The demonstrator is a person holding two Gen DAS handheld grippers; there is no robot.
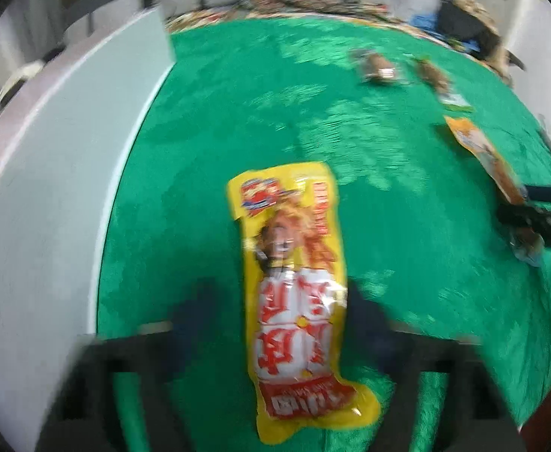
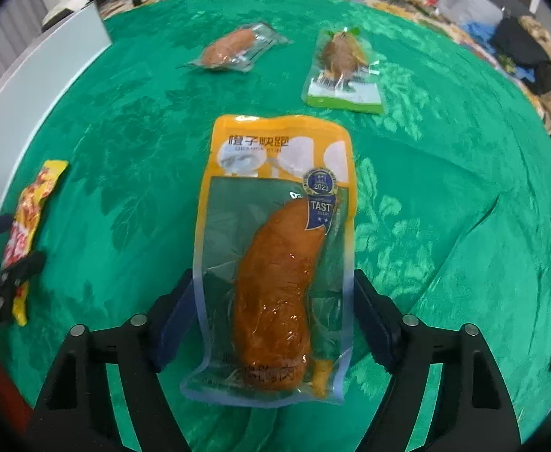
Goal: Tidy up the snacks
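The right gripper (image 2: 273, 301) stands with its jaws spread wide, one pad at each long edge of the orange pouch (image 2: 275, 248), which lies flat on the green cloth (image 2: 445, 196); whether the pads touch the plastic I cannot tell, but nothing looks pinched, so I judge it poised to close across the narrow width, the easiest way to take a flat pack. The left gripper (image 1: 279, 316) is much the same; its jaws are parted on either side of the yellow sachet (image 1: 294, 293), which lies lengthwise between them; that view is smeared, so contact there is also unclear. Further out, beyond the orange pouch, a clear-wrapped sausage (image 2: 234, 49) and a green-edged pack (image 2: 345, 71) lie apart from each other and well clear of both tools, seemingly unsorted yet. A pale box (image 1: 68, 173) rises at the left edge of the cloth, just beside the yellow sachet; it may be the place meant for the snacks, though I can only guess that.
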